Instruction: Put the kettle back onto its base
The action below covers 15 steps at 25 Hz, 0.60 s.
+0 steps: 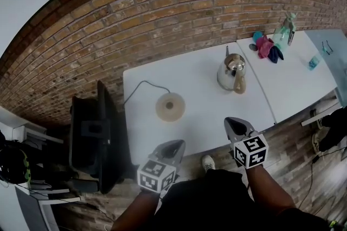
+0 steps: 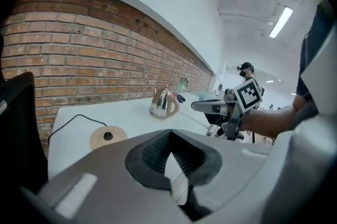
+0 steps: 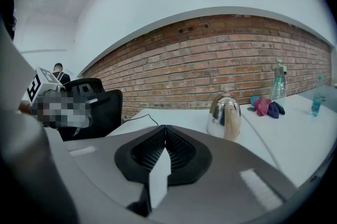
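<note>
Found jaws of left gripper (image 1: pixel 176 143) and right gripper (image 1: pixel 234 122) pressed together, empty; lost cord (image 1: pixel 142 82) past surface (image 1: pixel 200 116) left edge; could not read kettle (image 1: pixel 233 74) print.

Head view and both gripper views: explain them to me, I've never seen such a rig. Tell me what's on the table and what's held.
A person holds a two-jaw tool in each hand: the left tool and the right tool. The head view looks down from the person's head; each gripper view looks along one tool's jaws. On the white table stand a steel kettle and, apart from it, its round base. Cloths and a spray bottle sit farther right. Both tools are shut, holding nothing.
</note>
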Available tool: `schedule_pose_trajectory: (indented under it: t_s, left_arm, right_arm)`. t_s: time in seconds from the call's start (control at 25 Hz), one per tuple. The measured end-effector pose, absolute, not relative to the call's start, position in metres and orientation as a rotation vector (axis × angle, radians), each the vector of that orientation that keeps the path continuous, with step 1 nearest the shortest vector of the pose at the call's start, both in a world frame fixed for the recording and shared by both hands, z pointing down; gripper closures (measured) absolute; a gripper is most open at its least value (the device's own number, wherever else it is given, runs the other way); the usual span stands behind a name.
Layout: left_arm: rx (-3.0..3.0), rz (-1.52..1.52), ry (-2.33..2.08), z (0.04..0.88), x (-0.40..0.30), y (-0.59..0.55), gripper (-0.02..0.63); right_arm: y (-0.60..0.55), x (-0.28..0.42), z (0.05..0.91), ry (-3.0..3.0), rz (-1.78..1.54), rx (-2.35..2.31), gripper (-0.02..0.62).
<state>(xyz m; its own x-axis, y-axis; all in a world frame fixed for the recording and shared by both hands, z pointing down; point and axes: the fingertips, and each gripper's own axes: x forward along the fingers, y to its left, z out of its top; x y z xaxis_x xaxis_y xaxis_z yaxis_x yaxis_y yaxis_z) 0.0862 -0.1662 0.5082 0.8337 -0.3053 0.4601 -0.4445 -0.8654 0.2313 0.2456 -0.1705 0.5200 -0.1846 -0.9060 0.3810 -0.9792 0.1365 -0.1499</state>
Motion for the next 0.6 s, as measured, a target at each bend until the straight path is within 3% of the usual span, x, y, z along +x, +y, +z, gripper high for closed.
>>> schedule_pose_trajectory:
  t_s: [0.6]
  left_arm:
    - [2.683,0.652,-0.584,0.521,0.156,-0.187,0.606]
  right_arm:
    - [-0.212,0.347,0.537,-2.125,0.547,1.934,0.477]
